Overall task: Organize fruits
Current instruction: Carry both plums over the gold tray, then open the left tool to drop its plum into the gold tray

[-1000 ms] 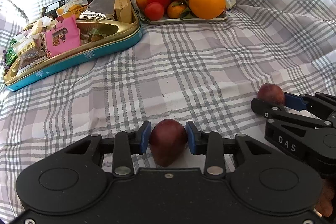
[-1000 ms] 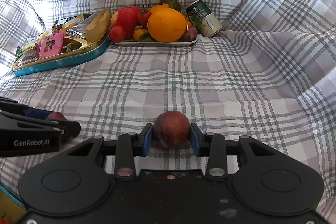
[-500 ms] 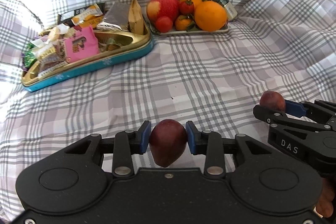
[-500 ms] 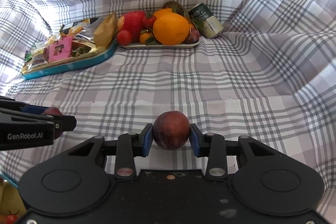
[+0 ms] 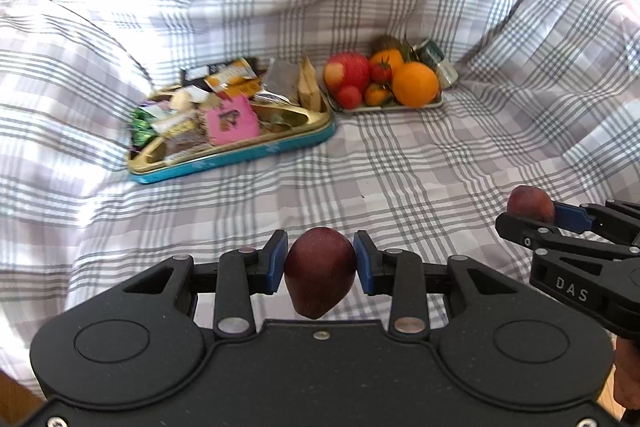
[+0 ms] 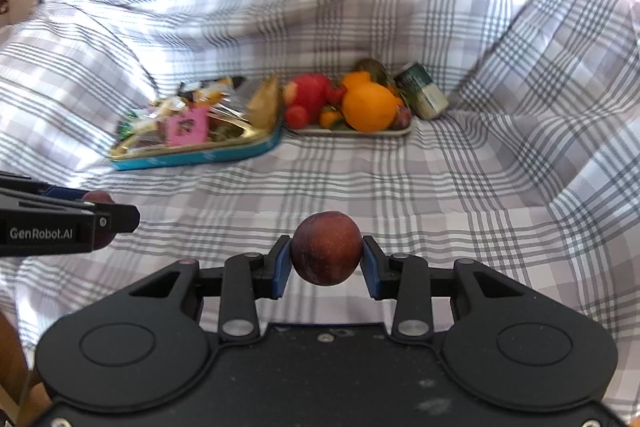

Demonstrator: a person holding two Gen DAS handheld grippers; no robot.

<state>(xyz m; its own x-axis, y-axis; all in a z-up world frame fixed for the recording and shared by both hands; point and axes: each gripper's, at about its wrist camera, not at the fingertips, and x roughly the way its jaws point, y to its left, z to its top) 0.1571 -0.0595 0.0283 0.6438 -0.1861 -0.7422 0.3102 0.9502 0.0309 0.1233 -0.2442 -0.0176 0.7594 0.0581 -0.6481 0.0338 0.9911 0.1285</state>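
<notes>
My left gripper (image 5: 320,263) is shut on a dark red pointed plum (image 5: 319,273), held above the checked cloth. My right gripper (image 6: 325,261) is shut on a round reddish-brown plum (image 6: 326,253), also lifted off the cloth. In the left wrist view the right gripper (image 5: 532,213) shows at the right edge with its plum (image 5: 530,203). In the right wrist view the left gripper (image 6: 100,217) reaches in from the left, its plum (image 6: 98,197) mostly hidden. Far back, a pale fruit tray (image 5: 430,105) (image 6: 402,131) holds an orange (image 5: 415,85), a red apple (image 5: 347,71) and small tomatoes.
A teal and gold tin (image 5: 240,155) (image 6: 192,157) full of snack packets lies left of the fruit tray. A green can (image 6: 422,95) lies on its side right of the tray. Checked cloth (image 5: 400,179) covers the surface and rises in folds at back and sides.
Both grippers have risen and drawn back with their plums still gripped; the tray and tin now look smaller and farther away, and more of the cloth shows.
</notes>
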